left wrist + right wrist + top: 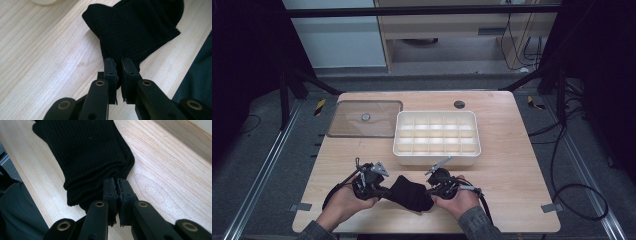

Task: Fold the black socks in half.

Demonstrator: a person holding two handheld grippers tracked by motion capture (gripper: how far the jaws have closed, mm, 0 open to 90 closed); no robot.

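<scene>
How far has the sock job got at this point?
Done: the lid is off and lies left of the divided white box. In hand: both grippers, left and right, are shut on opposite ends of the black sock, which lies bunched on the table near the person. Left: probably folding it and putting it into the box, whose compartments look bare.

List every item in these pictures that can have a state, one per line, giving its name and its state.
Black sock: folded, on the table, pinched at both ends.
Left tool: shut on the sock.
Right tool: shut on the sock.
Divided white box: open, compartments look empty.
Clear lid: off, flat beside the box.
</scene>
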